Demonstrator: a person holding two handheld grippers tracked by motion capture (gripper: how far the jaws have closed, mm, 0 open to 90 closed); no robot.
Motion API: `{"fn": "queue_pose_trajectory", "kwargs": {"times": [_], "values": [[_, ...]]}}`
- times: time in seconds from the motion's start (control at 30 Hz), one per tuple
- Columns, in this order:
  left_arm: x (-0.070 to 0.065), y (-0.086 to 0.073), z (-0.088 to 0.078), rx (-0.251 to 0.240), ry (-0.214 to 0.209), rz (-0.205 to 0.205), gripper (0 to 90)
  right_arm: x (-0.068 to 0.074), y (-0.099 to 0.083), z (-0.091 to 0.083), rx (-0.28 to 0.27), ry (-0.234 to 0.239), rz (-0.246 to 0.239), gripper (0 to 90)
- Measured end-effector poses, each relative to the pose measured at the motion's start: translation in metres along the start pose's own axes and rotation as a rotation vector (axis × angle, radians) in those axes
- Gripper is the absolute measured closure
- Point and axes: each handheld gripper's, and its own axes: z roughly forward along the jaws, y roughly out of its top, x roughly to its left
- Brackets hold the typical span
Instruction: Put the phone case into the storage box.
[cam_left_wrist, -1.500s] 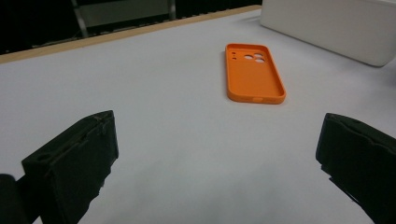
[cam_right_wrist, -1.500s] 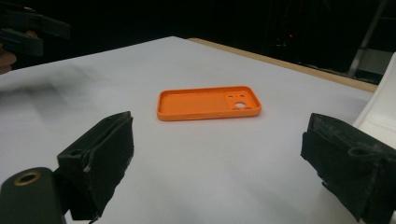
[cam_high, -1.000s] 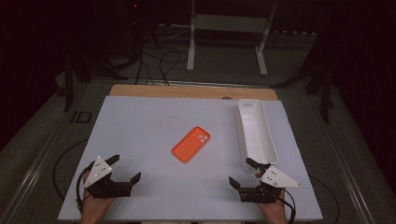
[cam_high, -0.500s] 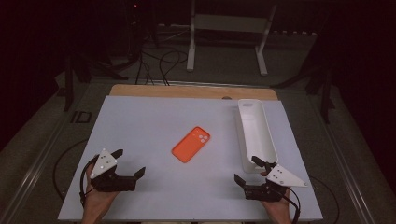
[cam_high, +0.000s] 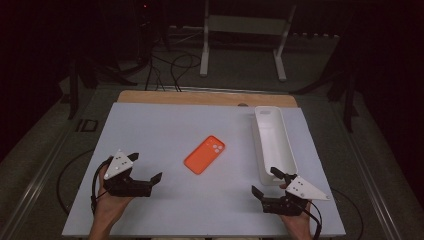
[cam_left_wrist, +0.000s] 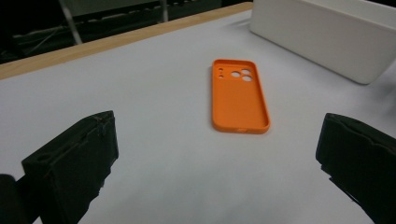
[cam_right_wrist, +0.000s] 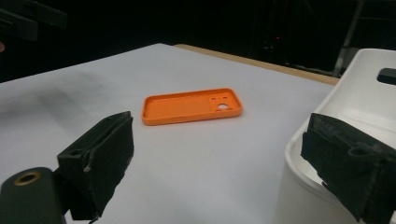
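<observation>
A flat orange phone case (cam_high: 204, 154) with camera cut-outs lies open side up near the middle of the pale grey table top (cam_high: 150, 130), touched by nothing. To its right stands a long white plastic tray (cam_high: 274, 142). The left gripper (cam_high: 144, 172) rests low at the near left of the table, its jaws spread wide apart and empty. The right gripper (cam_high: 265, 182) sits at the near right, just beside the tray's near end, its jaws likewise apart and holding nothing.

no readable text, no labels, no brand marks
</observation>
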Motion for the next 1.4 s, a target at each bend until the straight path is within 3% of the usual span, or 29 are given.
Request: {"fn": "queue_pose_trajectory", "kwargs": {"times": [0.47,1.4], "values": [[-0.006,0.014,0.028,0.063,-0.046,0.025,0.0,0.002,0.0,0.001,0.004,-0.013,-0.004,9.0],[-0.016,0.037,0.068,0.135,-0.059,0.069,0.0,-0.001,-0.001,0.001,0.01,-0.024,0.004,9.0]]}}
